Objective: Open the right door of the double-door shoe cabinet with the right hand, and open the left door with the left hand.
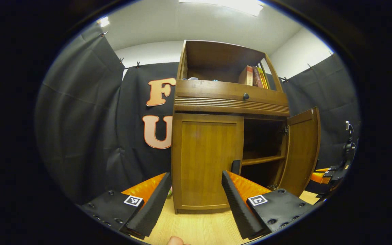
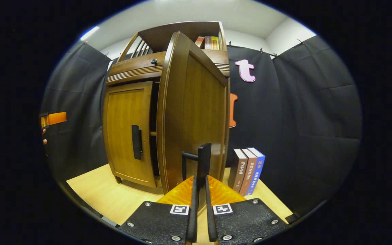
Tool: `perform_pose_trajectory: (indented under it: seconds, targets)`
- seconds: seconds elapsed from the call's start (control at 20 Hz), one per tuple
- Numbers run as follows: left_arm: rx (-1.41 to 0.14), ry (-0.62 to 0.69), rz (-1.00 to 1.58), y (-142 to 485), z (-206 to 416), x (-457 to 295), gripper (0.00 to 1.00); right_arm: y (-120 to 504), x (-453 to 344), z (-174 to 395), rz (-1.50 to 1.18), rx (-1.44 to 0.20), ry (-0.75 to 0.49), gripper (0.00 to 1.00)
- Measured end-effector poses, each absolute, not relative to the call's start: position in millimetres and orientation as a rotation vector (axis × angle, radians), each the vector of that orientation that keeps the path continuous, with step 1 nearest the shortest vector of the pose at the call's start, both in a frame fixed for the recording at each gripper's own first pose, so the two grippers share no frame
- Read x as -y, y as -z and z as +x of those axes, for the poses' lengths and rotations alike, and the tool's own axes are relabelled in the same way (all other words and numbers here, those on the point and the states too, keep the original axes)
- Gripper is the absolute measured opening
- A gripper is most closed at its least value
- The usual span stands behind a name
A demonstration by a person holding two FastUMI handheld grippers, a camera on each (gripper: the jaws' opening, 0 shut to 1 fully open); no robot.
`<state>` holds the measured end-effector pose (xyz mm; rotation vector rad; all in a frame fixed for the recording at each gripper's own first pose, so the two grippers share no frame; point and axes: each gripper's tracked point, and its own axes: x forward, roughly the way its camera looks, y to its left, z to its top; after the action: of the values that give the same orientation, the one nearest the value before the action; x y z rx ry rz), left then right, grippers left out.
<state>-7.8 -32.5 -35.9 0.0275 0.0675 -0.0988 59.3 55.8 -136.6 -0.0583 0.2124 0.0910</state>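
Left gripper (image 1: 196, 190) sits lowest in the left gripper view, fingers spread wide with nothing between them, hovering over the pale wood-grain tabletop (image 1: 199, 228) just in front of the brown wooden double-door shoe cabinet (image 1: 230, 98). Left door (image 1: 207, 160) is flush shut, its dark vertical handle (image 1: 236, 166) peeking out just above the right-side finger. Right door (image 1: 303, 149) swung out wide, exposing a dark interior with one shelf (image 1: 262, 159). Above the doors: ribbed drawer front with a small dark round knob (image 1: 246, 96), then an open top compartment holding several upright books (image 1: 255, 76). Other gripper is visible at the far right edge (image 1: 332, 173), state can't be told from there. Right gripper view: right gripper (image 2: 199, 183) fingers drawn nearly together, pinching the right door's dark bar handle (image 2: 201, 160) on both sides. Right door (image 2: 192, 112) stands open edge-on to the camera, very close. Left door (image 2: 128, 132) behind it is closed, handle (image 2: 136, 142) untouched. Three upright books (image 2: 248, 170) stand on the tabletop (image 2: 114, 197) just right of the cabinet, near the black cloth wall (image 2: 301, 129).
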Motion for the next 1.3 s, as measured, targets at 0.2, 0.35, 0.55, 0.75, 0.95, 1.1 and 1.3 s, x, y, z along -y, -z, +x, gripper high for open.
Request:
perform_pose_trajectory:
  seconds: [0.2,0.35,0.55,0.75,0.95,1.1,1.3]
  targets:
    - [-0.079,0.11,0.021,40.3,-4.5,44.7,0.95,135.6,-38.8,56.8,-0.039,-0.21,-0.034,0.06]
    - [-0.093,0.106,0.028,45.1,-1.2,50.5,0.95,134.2,-29.9,57.1,-0.034,-0.202,-0.018,0.05]
    - [-0.097,0.105,0.038,50.4,6.7,58.7,0.96,135.6,-10.9,58.8,-0.016,-0.196,0.003,0.04]
    - [-0.112,0.097,0.012,60.9,19.9,66.0,0.96,135.6,4.3,57.7,-0.019,-0.186,0.013,0.04]
    - [-0.127,0.104,0.014,72.3,31.1,79.2,0.96,135.8,12.6,57.1,-0.01,-0.183,0.018,0.04]
    - [-0.119,0.11,0.047,74.8,37.4,88.8,0.95,136.2,21.7,57.7,-0.003,-0.177,0.027,0.04]
    - [-0.133,0.138,0.036,83.2,46.7,107.9,0.95,132.2,43.1,50.7,-0.009,-0.163,0.072,0.14]
